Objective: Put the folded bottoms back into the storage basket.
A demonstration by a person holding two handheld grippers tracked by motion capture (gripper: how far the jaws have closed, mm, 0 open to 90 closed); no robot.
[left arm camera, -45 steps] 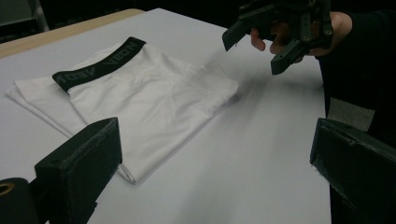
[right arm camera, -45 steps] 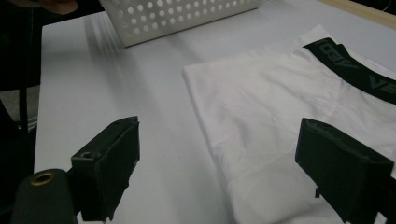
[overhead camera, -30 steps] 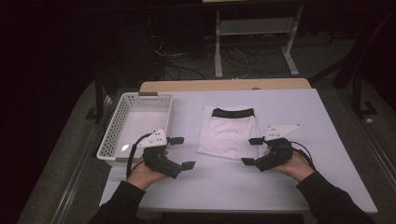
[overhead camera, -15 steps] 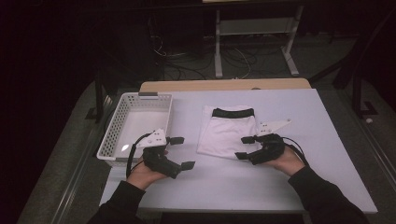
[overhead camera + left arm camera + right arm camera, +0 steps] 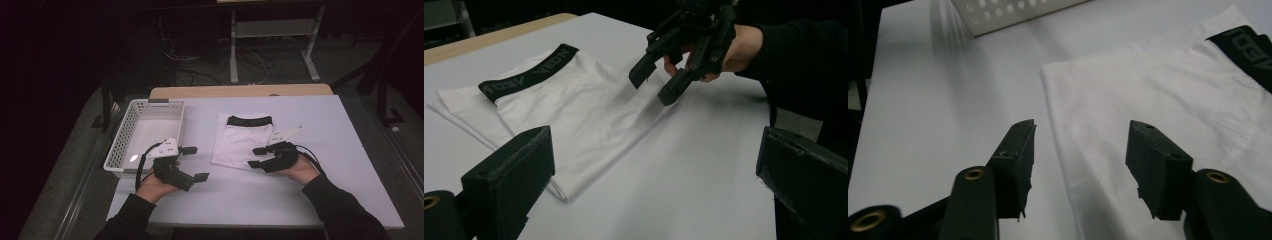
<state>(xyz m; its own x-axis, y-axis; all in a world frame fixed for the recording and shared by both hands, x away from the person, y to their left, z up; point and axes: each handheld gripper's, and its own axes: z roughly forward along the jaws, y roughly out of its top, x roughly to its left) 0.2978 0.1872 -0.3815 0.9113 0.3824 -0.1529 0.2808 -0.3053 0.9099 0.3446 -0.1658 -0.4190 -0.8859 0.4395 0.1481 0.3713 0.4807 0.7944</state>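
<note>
white folded garment (image 5: 239, 143) w/ black waistband lies flat on the desk (image 5: 300, 200), mid desk, just right of the white plastic basket (image 5: 145, 131). my right tongs (image 5: 257, 156) are spread wide open, jaws poised over the garment's near edge, one jaw over bare desk, one over cloth; can't tell if touching. my left tongs (image 5: 195, 162) also open, gripping nothing, over bare desk beside the basket's near corner, pointed at the garment.
</note>
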